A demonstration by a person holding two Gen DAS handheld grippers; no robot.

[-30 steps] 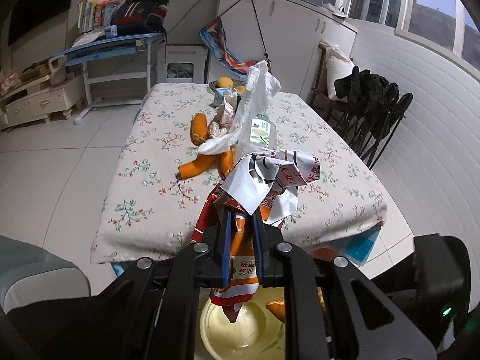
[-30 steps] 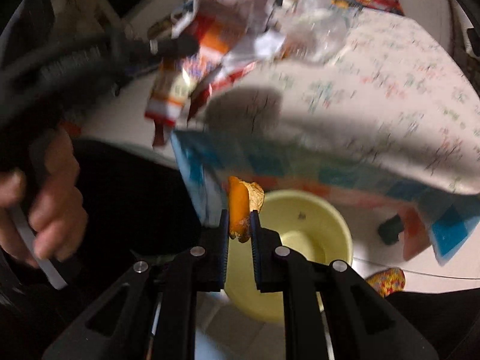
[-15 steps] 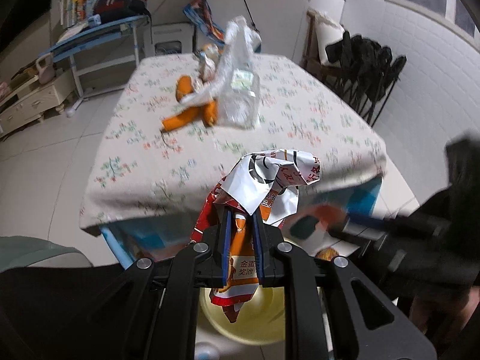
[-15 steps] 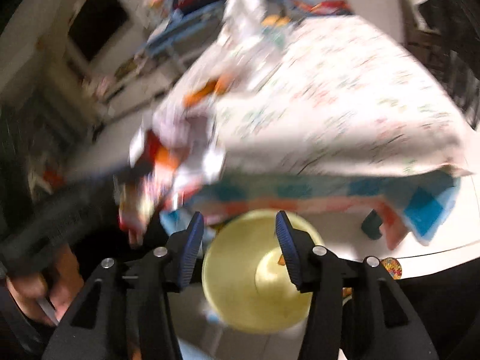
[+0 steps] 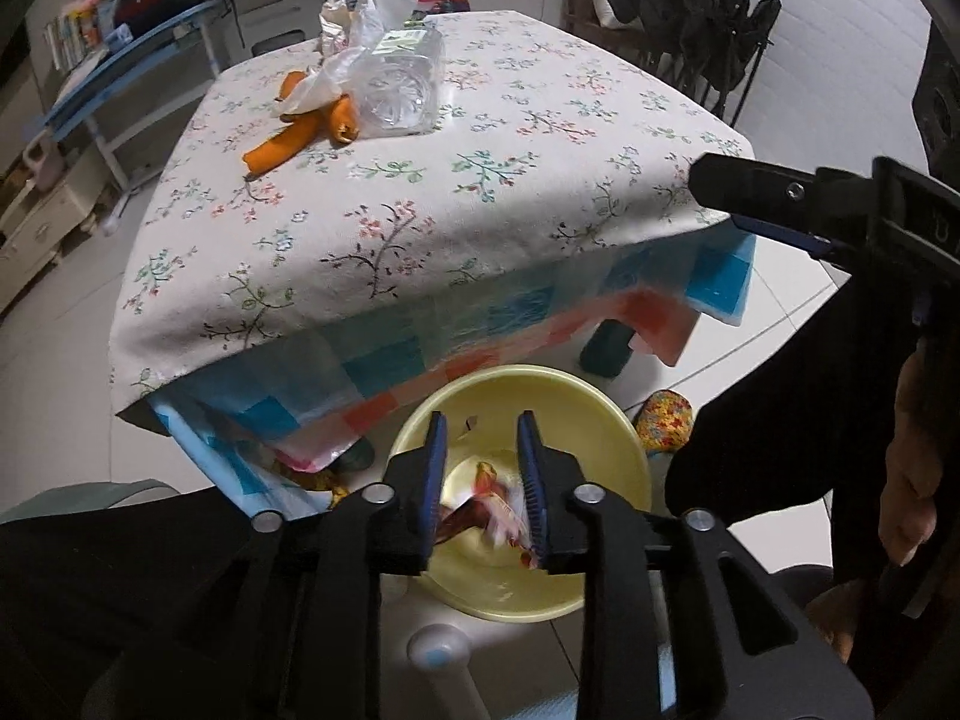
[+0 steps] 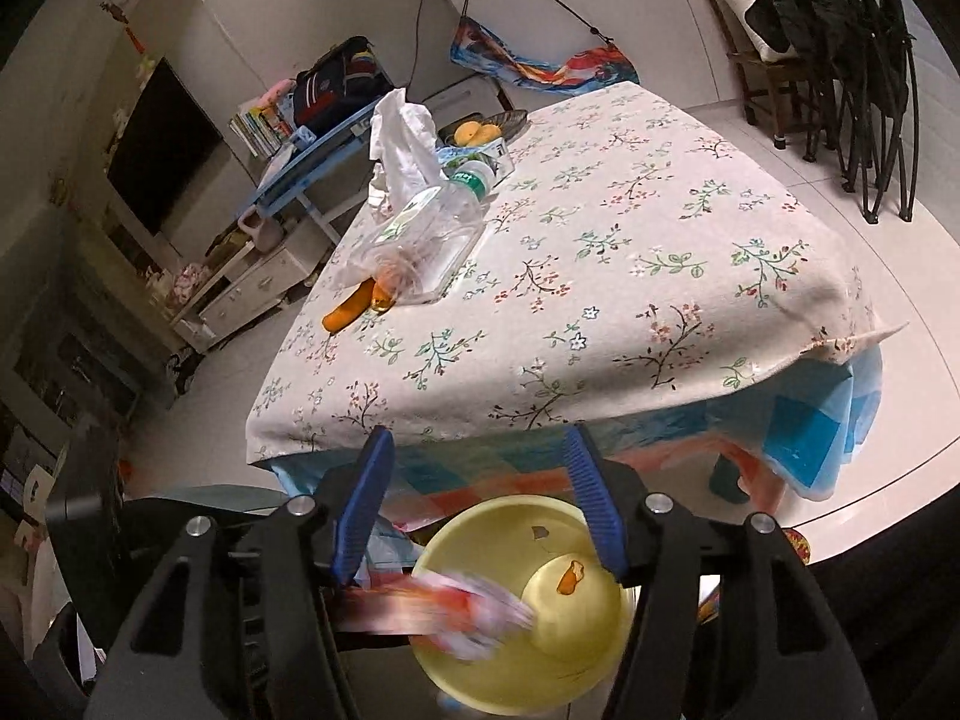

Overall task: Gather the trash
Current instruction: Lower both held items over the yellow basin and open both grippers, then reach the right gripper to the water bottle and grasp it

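- One second earlier the left gripper pinched a crumpled red-and-white snack wrapper upright between its pads; now the wrapper is clear of the pads and shows as a blurred streak inside the yellow basin on the floor.
- One second earlier the right gripper pinched an orange peel scrap; that scrap now lies on the basin's bottom, and a small brown fragment sits on the basin's inner wall.
- Left jaws: opening, with a narrow gap between the blue pads. The wrapper appears in line with that gap but below it, and the pads do not press on it.
- Right jaws: opening, spread wide, nothing between them. In the left wrist view the right gripper reaches in from the right edge, level with the corner of the surface.
- The left wrist view has tipped downward since the earlier frame: the basin now fills the lower centre, under the hanging edge of the floral tablecloth.
- Trash on the surface, placed as before: a clear plastic bottle lying on its side, a white plastic bag touching it, and orange peel strips just beside the bottle's base.
- A bowl of yellow fruit stands at the far edge of the surface.
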